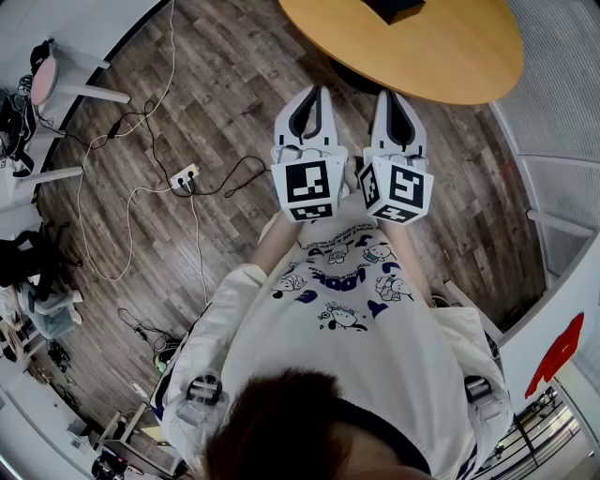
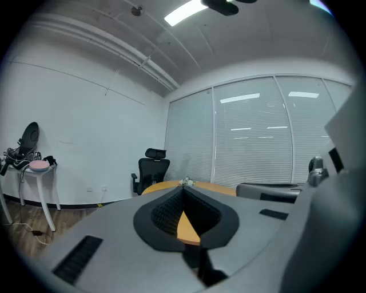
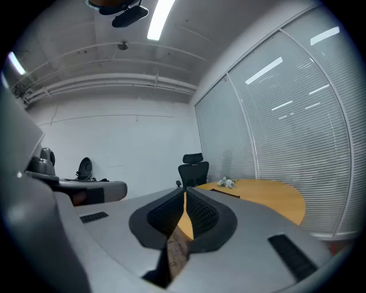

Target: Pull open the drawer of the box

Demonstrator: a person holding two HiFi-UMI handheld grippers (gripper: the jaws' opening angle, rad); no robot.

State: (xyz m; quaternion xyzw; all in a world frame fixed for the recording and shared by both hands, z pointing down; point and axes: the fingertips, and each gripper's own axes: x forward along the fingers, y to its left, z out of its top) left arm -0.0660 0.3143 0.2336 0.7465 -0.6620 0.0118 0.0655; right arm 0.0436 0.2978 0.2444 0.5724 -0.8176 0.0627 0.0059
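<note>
Box [image 1: 394, 7] on round table [image 1: 422, 56], cropped, heading unreadable; left claw [image 2: 183, 197], right claw [image 3: 185, 197] clenched, empty.

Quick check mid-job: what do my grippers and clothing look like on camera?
The left gripper and right gripper are light grey shells with black ribbed pads, each carrying a cube of black-and-white square markers. The person wears a cream cartoon-print shirt.
</note>
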